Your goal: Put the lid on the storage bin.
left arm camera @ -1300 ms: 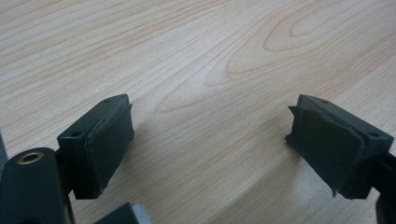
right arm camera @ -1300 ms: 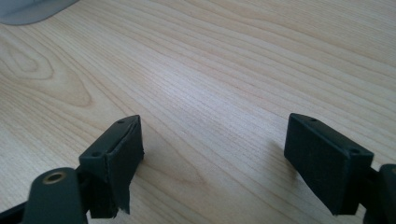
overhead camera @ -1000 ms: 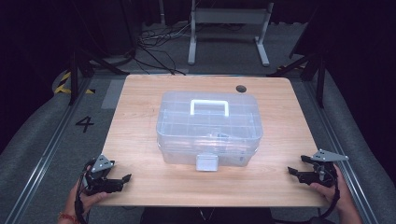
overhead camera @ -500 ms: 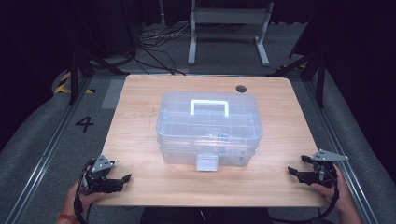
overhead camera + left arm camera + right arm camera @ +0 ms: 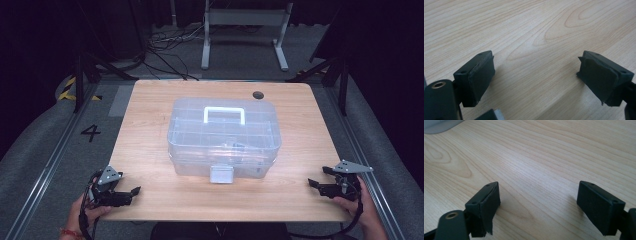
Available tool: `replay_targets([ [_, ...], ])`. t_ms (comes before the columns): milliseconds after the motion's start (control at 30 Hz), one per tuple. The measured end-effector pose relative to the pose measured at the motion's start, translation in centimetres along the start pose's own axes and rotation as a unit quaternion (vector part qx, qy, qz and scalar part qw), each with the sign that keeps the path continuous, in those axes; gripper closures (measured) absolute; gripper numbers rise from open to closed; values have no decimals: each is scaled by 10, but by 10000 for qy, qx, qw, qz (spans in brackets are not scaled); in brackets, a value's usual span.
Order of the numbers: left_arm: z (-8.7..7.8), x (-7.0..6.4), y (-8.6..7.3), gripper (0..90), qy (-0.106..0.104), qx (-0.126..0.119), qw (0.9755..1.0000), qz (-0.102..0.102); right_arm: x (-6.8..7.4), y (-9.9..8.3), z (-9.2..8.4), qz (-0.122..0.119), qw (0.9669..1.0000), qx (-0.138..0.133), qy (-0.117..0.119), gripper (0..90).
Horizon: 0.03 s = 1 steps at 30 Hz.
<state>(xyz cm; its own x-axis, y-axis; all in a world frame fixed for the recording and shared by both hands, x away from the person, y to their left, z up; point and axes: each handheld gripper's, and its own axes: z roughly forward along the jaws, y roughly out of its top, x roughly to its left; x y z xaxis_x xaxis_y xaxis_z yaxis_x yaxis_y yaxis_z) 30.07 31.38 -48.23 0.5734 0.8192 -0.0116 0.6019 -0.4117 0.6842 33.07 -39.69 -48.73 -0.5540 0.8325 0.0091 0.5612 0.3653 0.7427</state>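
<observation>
black jaws wide apart, holding nothing

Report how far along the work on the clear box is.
Done: nothing visible; the clear box sits mid-table, front latch down. In hand: nothing; left claw and right claw rest open at the near corners, apart from it. Left: the whole handling.

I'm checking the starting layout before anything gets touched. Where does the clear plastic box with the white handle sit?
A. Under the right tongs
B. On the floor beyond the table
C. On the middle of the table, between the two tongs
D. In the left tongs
C: the clear box rests mid-table, apart from the open left tongs and right tongs at the near corners.
</observation>
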Motion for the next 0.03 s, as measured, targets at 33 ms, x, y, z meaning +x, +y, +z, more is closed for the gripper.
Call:
replay_targets([
  [33, 0, 0, 0, 134, 0, -2, 10000, -1, 0, 0, 0, 0, 10000, 0, 1, 191],
])
